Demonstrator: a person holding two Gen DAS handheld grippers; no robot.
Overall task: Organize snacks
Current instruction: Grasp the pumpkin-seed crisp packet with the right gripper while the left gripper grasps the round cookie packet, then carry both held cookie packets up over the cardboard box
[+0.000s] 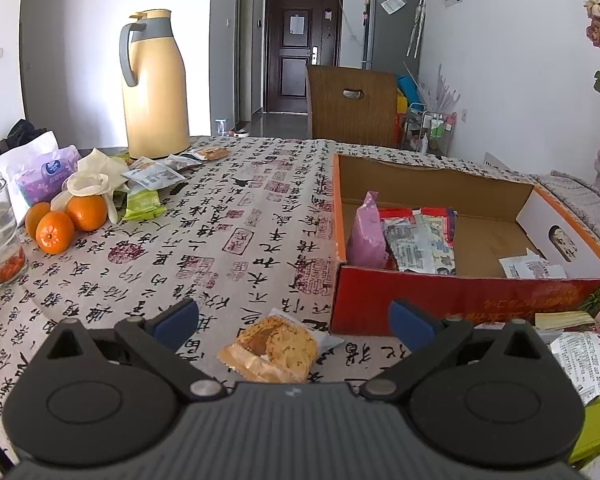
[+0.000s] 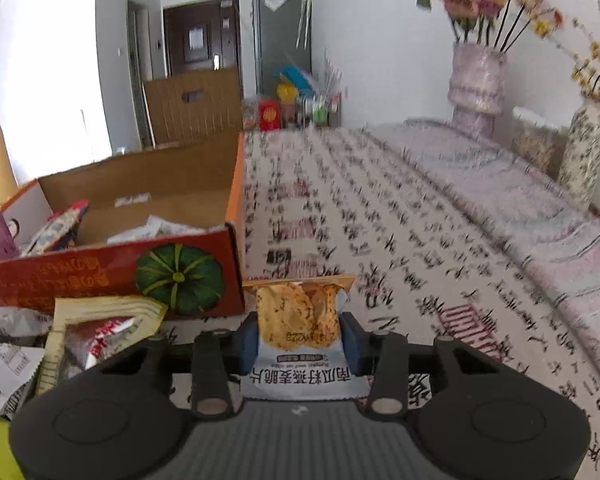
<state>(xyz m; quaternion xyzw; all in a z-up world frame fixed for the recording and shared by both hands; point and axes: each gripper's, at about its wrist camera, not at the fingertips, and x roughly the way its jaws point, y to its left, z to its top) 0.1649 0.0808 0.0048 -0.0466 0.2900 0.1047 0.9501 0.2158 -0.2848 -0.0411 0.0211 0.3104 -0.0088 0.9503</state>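
Nearest in the left wrist view, the left gripper (image 1: 293, 318) is seen with its blue-padded fingers spread wide apart, holding nothing. Between them, a wrapped cookie packet (image 1: 274, 346) lies flat on the tablecloth (image 1: 228, 240), which is printed with black calligraphy and red seals. Just beyond and to the right, a red and orange cardboard box (image 1: 440, 296) is set on the cloth with its top open. Inside it, a pink packet (image 1: 366, 236) is leaned against the left wall, a few silver and red packets (image 1: 420, 240) are stacked beside it, and a white sachet (image 1: 532, 268) lies near the right wall. To the left, three oranges (image 1: 64, 220) are grouped beside a glass (image 1: 0, 240), with a loose heap of snack packets (image 1: 156, 176) behind them. Farther back, a tall yellow thermos jug (image 1: 154, 84) stands on the table.

In the right wrist view, the right gripper (image 2: 300, 340) is clamped on a cracker packet (image 2: 298, 316), which is held upright above the cloth. To the left, more loose wrappers (image 2: 96, 332) are piled in front of the box (image 2: 100, 276), whose side carries a green pumpkin picture. At the far right, vases of flowers (image 2: 478, 84) are placed on the table edge; this view is blurred.
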